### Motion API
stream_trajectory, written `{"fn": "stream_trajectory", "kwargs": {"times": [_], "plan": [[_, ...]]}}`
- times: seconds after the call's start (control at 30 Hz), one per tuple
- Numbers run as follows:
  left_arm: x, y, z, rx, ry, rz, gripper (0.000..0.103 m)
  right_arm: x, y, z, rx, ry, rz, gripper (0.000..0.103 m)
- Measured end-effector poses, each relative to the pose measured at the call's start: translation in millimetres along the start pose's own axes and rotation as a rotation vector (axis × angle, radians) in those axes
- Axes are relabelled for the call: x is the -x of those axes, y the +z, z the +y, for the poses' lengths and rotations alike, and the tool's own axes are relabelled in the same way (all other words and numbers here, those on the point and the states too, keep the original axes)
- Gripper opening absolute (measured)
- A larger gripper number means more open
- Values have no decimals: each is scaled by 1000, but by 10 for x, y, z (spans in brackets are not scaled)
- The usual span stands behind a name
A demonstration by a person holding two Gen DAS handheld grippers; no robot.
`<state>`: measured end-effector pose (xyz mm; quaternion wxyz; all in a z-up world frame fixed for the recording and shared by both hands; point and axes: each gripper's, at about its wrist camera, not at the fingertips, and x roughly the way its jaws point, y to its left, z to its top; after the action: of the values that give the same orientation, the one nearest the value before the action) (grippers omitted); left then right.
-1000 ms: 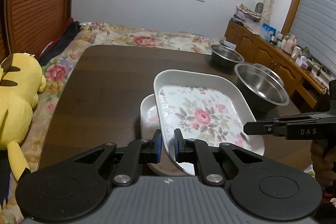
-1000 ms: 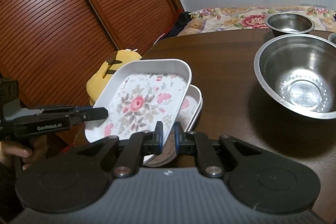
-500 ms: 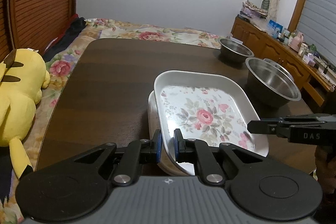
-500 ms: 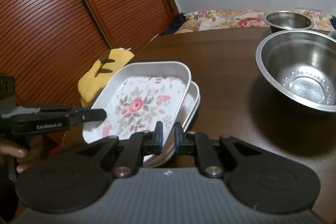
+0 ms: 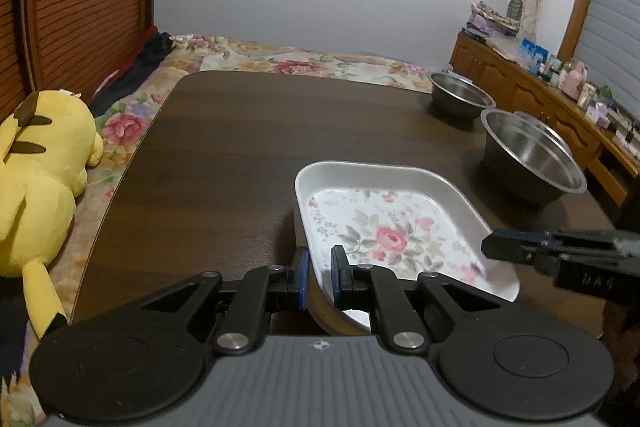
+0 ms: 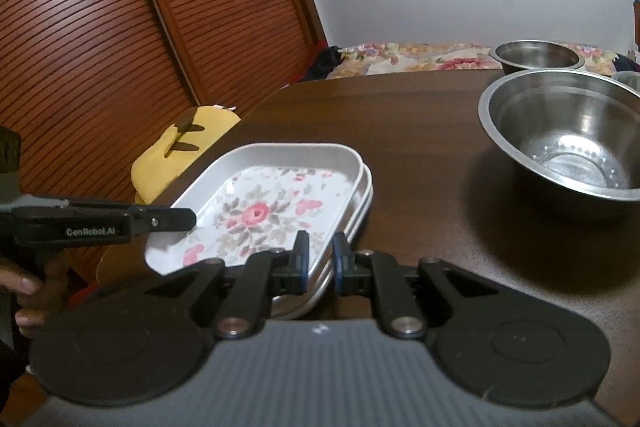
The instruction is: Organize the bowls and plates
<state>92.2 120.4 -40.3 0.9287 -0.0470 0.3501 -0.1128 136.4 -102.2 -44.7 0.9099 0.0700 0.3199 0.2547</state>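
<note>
From the left wrist, the left gripper [image 5: 319, 277] is clamped on the near-left rim of the flowered plate [image 5: 384, 223], which sits at about 5 o'clock on the dark table [image 5: 248, 147], while the right gripper [image 5: 490, 246] reaches in from 3 o'clock to the plate's right edge and two steel bowls [image 5: 532, 155] stand toward 2 o'clock. From the right wrist, the right gripper [image 6: 320, 259] pinches the plate [image 6: 260, 203] by its near rim, the plate resting on a second plate [image 6: 366, 193] beneath, the left gripper [image 6: 188, 219] closed on its 9 o'clock edge and a big steel bowl [image 6: 568, 143] at 2 o'clock.
</note>
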Motion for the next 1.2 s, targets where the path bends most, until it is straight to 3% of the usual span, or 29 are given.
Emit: {"fn": "stream_trajectory", "kwargs": {"times": [0.27,0.57,0.9,1.2], "plan": [[9,-17,-36,4,22,-14,13,19,-112,63,39,-40,-66,13],[80,29,-88,-12,20,-43,40,49,-128,20,31,-49,-109,13],[133,166,-339,-72,5,-81,46,256,-6,-102,16,-70,-174,14],[-20,248,-723,-132,-26,-100,52,602,179,-380,6,-142,-291,14]]}}
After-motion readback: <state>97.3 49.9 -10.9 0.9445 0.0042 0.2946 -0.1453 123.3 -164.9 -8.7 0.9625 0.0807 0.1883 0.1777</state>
